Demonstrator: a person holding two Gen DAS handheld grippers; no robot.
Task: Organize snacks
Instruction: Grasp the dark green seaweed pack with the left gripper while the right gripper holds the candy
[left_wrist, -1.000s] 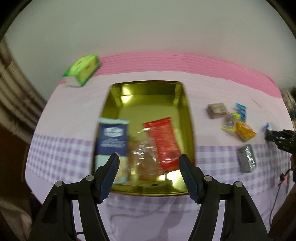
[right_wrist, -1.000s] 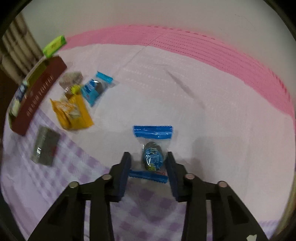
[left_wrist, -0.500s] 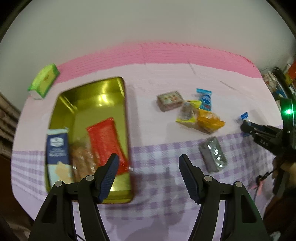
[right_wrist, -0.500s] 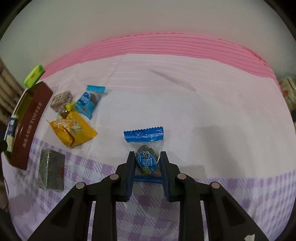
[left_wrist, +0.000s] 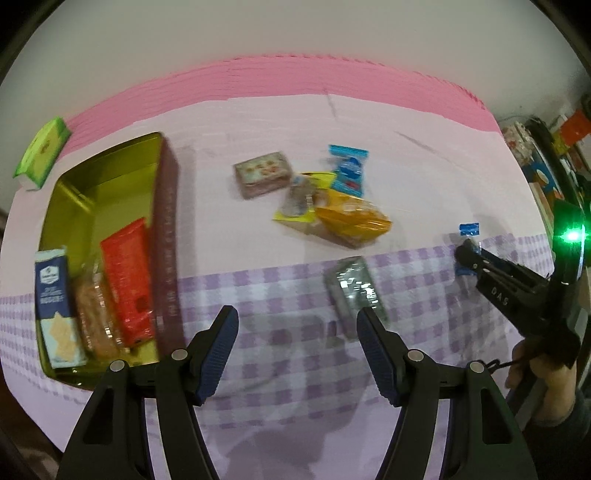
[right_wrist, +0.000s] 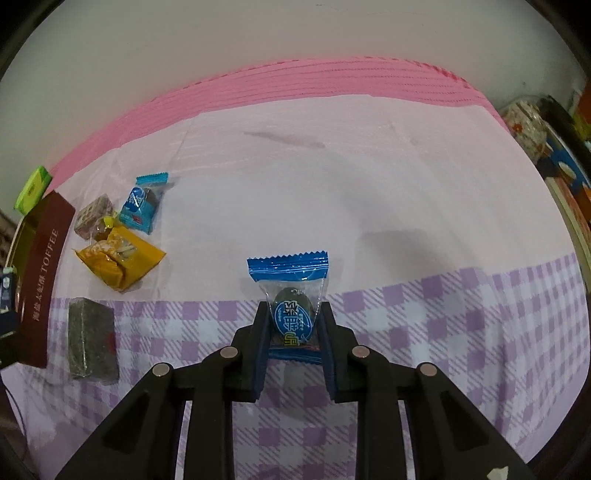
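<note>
My right gripper is shut on a small blue-wrapped candy and holds it over the checked cloth; it also shows in the left wrist view. My left gripper is open and empty above the cloth, just left of a grey foil packet. A gold tin on the left holds a red packet, a blue cracker pack and a clear biscuit pack. Loose snacks lie mid-table: an orange packet, a blue packet, a small patterned box.
A green box lies at the far left by the pink band. The tin's maroon side reads TOFFEE. Cluttered shelves stand past the table's right edge. A person's hand holds the right gripper.
My left gripper has swung right, from over the tin toward the grey foil packet. My right gripper has closed on the blue candy and holds it.
</note>
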